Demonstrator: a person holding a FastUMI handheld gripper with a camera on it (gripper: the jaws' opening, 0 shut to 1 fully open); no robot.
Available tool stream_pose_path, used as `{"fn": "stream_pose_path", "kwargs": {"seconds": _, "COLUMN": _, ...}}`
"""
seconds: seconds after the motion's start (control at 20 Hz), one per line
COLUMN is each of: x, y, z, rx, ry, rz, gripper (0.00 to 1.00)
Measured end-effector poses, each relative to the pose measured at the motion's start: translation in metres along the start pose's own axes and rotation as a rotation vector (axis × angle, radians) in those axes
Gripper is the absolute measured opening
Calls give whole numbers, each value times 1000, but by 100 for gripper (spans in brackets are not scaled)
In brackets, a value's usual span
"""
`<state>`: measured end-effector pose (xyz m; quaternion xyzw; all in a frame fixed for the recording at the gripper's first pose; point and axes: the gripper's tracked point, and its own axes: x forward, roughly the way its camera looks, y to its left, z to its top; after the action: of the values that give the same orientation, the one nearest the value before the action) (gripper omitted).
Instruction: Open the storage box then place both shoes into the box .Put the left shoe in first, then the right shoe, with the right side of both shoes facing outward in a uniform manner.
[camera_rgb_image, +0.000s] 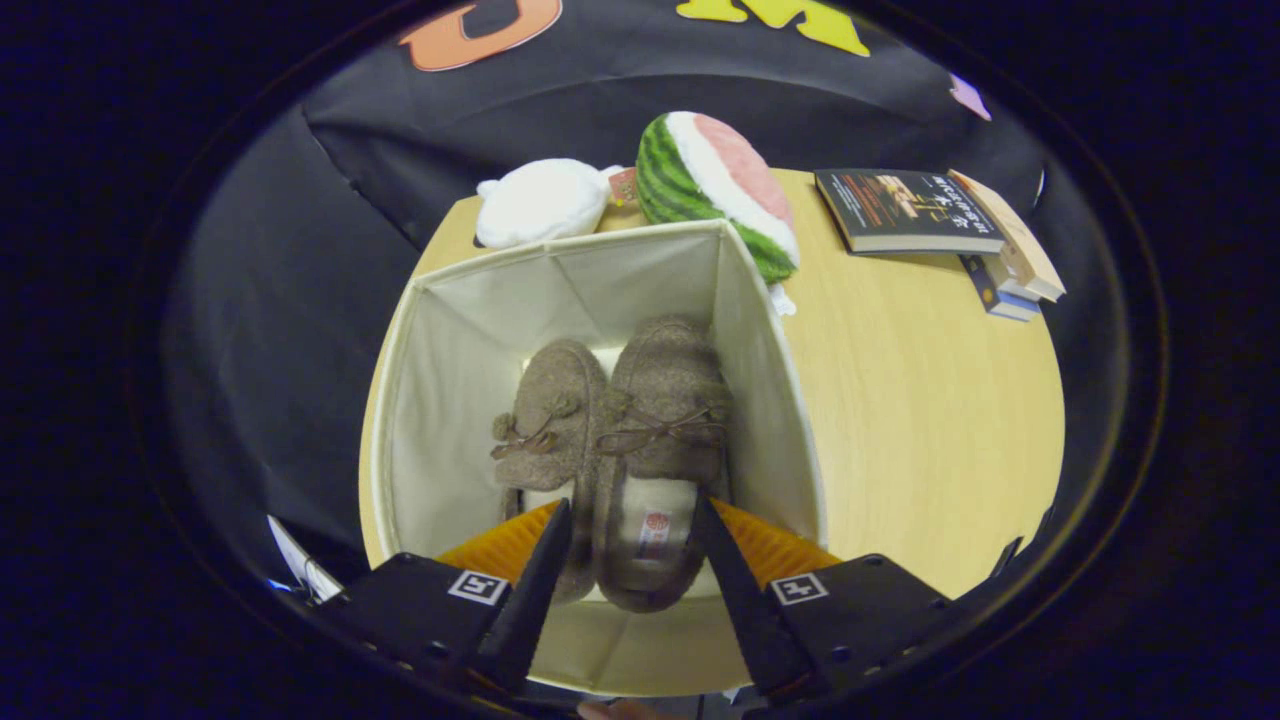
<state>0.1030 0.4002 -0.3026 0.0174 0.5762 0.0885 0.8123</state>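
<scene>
Gripper view looks straight down into the storage box (455, 330), which sits open in the middle of the frame, near the left edge of the round wooden table (920, 400). Both shoes are already in there, side by side on the bottom and touching along their inner edges: the left-hand shoe (548, 430) is a bit smaller in the picture, the right-hand shoe (660, 440) sits right up against the box's right wall. Fuzzy brown slipper types with little laces on top, toes pointing toward the top of the frame.

The tongs (630, 540) are spread apart at the bottom of the frame, with the heel end of the right-hand shoe sitting between the two fingers. Can't say for sure either finger is actually touching it, so not calling it a pinch.

Around the box: a white plush (540, 200) just behind the back wall at upper left, a watermelon-slice plush (715, 180) leaning by the back right corner, and a small stack of books (930, 220) at upper right, well apart from the box.
</scene>
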Motion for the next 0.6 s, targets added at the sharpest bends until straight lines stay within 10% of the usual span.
{"fn": "stream_pose_path", "kwargs": {"seconds": 0.6, "x": -120, "y": -3, "z": 39, "rx": -118, "ry": -322, "rz": 10, "gripper": 97}}
